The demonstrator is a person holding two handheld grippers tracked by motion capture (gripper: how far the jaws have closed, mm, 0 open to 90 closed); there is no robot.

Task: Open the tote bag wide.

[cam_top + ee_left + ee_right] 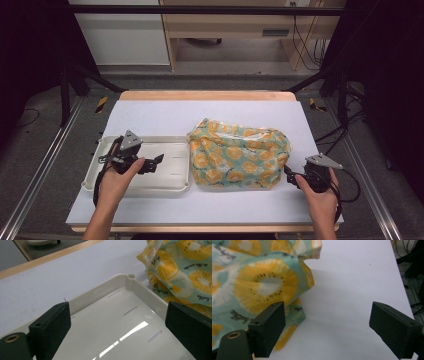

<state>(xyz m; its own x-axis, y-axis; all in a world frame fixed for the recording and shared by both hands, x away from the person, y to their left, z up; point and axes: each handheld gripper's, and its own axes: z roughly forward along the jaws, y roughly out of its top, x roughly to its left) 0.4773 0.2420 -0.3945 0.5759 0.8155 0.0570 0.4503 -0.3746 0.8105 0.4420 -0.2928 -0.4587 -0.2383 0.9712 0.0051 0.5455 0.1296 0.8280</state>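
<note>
Nearest to us, low in the high view, our two hands come in, each with a claw. We hold the left claw (159, 161) over the cream tray (172, 188), just left of the fruit-print bag (239, 155). Its jaws stand wide apart and nothing is between them; in the left gripper view (117, 325) we see only the bare tray floor with its narrow slots (130, 310) under them.

We hold the right claw (290, 176) just beside the right edge of the bag. Its jaws are also wide open and grip nothing. In the right gripper view (327, 326) one jaw stands close before the corner of the bag (257, 287), the other over the bare white counter (352, 277); whether that jaw touches the bag we cannot tell.

The bag lies flat and crumpled on the counter, its left edge just beside the tray.
</note>
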